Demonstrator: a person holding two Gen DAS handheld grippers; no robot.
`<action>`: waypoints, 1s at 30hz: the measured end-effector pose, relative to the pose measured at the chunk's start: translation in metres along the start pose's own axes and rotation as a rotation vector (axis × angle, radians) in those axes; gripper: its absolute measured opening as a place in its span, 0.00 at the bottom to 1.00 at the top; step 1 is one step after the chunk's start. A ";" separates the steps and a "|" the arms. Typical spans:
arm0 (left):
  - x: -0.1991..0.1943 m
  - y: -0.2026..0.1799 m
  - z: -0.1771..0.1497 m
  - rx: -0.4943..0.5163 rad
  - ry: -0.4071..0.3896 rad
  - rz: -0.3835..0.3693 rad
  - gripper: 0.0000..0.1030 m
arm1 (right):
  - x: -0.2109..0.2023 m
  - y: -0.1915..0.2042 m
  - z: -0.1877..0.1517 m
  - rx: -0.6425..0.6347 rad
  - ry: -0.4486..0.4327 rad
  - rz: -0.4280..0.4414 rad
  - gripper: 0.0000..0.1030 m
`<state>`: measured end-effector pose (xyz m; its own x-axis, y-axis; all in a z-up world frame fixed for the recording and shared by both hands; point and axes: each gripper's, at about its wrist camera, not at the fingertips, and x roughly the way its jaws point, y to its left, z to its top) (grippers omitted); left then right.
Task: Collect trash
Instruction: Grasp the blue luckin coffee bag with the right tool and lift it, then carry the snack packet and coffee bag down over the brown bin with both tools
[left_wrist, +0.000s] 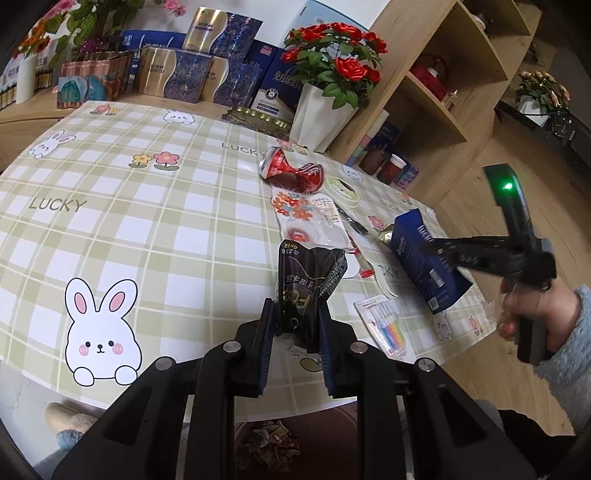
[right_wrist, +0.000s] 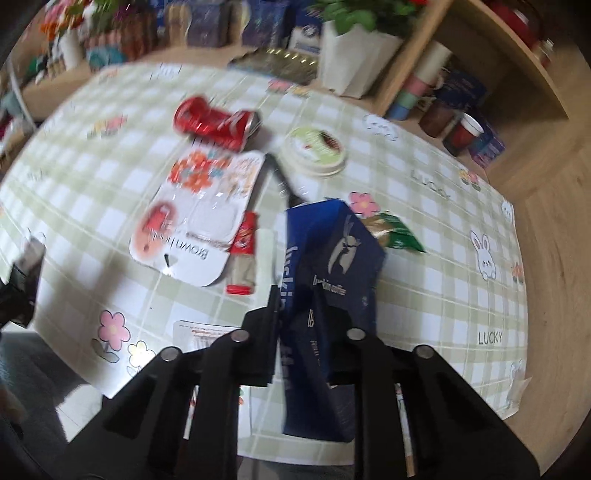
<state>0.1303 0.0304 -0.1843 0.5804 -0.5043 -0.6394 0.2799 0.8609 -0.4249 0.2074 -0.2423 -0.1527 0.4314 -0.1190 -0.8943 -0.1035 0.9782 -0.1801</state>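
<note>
Both handheld grippers are showing matte black bodies with slotted linkage arms, each joint carrying a round silver screw head. The left gripper (left_wrist: 297, 321) is wearing flat black fingers (left_wrist: 265, 343) with dark blue ribbed pads. The right gripper (left_wrist: 428, 245) is glowing with a green light on its upright black housing, and the hand (left_wrist: 532, 314) is wearing a fuzzy grey-blue sleeve (left_wrist: 576, 354).
</note>
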 end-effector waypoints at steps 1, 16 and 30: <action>-0.001 -0.002 0.000 0.003 -0.001 -0.001 0.21 | -0.004 -0.007 -0.002 0.017 -0.011 0.007 0.17; -0.004 -0.030 0.004 0.053 0.013 0.008 0.21 | -0.031 -0.136 -0.041 0.447 -0.106 0.212 0.16; 0.013 -0.052 0.003 0.097 0.055 0.012 0.21 | -0.021 -0.220 -0.083 0.725 -0.128 0.327 0.20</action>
<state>0.1255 -0.0208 -0.1678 0.5422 -0.4943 -0.6795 0.3475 0.8682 -0.3543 0.1472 -0.4692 -0.1284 0.5839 0.1695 -0.7939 0.3460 0.8327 0.4323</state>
